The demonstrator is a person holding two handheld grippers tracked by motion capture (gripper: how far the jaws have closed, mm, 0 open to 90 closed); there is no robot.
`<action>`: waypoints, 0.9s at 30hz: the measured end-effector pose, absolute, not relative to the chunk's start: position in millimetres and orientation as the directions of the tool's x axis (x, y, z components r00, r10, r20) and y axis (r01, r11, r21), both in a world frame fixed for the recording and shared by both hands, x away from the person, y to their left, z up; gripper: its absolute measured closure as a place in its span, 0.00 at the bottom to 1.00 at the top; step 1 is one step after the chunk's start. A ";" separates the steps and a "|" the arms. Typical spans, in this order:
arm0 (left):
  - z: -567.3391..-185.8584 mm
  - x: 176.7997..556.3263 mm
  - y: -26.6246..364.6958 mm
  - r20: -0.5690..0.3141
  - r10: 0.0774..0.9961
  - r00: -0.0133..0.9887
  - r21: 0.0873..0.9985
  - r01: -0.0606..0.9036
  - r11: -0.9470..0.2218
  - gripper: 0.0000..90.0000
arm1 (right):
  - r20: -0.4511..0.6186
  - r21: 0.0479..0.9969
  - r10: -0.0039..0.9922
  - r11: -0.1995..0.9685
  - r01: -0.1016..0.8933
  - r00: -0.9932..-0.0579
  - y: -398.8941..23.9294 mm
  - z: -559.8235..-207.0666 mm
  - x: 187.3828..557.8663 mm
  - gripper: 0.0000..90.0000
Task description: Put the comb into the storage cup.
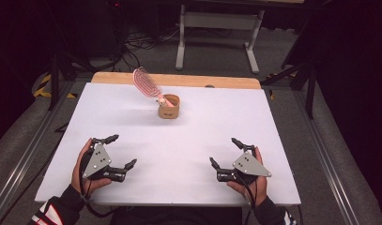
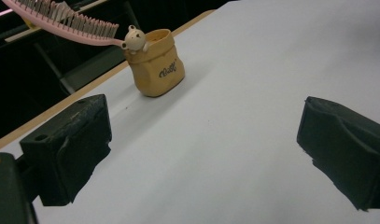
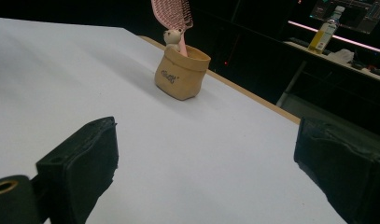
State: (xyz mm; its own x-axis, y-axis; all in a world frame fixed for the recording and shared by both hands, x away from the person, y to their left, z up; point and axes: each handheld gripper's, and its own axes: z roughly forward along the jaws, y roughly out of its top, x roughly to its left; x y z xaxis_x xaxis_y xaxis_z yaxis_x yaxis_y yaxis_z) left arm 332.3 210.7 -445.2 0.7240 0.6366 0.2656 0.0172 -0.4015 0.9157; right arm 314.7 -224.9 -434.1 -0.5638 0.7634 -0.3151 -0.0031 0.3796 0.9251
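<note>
Brush (image 1: 146,84) and pouch (image 1: 169,107) are sitting together toward the far middle of the table (image 1: 226,122), well apart from both grippers, the brush leaning out of the pouch toward the far left with its bristled head in the air and its handle down inside. The brush is looking like light, stiff plastic (its open ribbed head is probably a poor place to pinch), so the bare pink neck just above the pouch rim seems the better hold. The pouch, tan and soft-sided with a small bear (image 2: 133,38) perched at its rim, is likely light enough to tip or slide when the brush is pulled; pinching its wall near the rim would steady it, though the wall may crumple. The left gripper (image 1: 122,151) is resting near the table's near left with its jaws spread wide and empty. The right gripper (image 1: 225,151) is mirroring it at the near right, jaws likewise apart, holding nothing.
</note>
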 end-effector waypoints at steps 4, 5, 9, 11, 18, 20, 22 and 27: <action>-448.0 332.8 213.6 0.265 0.643 0.719 0.913 0.027 -0.406 0.05 | -0.310 0.927 0.765 0.375 -0.002 -0.564 -225.3 -434.4 314.7 0.07; -449.0 333.1 214.5 0.266 0.645 0.716 0.912 0.030 -0.409 0.05 | -0.310 0.927 0.765 0.375 0.000 -0.564 -225.3 -434.6 314.7 0.07; -451.3 333.3 217.2 0.255 0.650 0.716 0.913 0.043 -0.405 0.05 | -0.311 0.926 0.764 0.378 0.001 -0.566 -225.1 -435.1 314.8 0.07; -453.3 333.6 220.0 0.253 0.657 0.710 0.912 0.052 -0.407 0.05 | -0.311 0.926 0.764 0.377 -0.001 -0.565 -225.4 -435.5 315.1 0.07; -456.5 333.9 231.1 0.219 0.685 0.695 0.920 0.086 -0.383 0.05 | -0.311 0.926 0.765 0.378 0.002 -0.564 -226.7 -436.2 315.7 0.07; -456.7 333.9 232.2 0.224 0.688 0.690 0.918 0.087 -0.386 0.05 | -0.314 0.924 0.763 0.382 0.004 -0.565 -226.5 -436.5 315.6 0.07; -456.2 334.5 234.3 0.211 0.696 0.687 0.925 0.091 -0.369 0.05 | -0.313 0.925 0.763 0.380 0.000 -0.566 -226.8 -435.9 314.9 0.07; -455.6 333.9 232.9 0.227 0.690 0.687 0.918 0.085 -0.387 0.05 | -0.323 0.923 0.761 0.386 -0.008 -0.563 -226.7 -435.5 313.8 0.07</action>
State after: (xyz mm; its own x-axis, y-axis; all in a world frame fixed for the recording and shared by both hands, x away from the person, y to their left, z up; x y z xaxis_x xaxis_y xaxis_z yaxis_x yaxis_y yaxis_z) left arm 333.9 232.9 -455.6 0.6868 0.6905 0.2271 0.0853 -0.3868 0.9182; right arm 313.8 -226.7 -435.5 -0.5630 0.7608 -0.3228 -0.0079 0.3857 0.9226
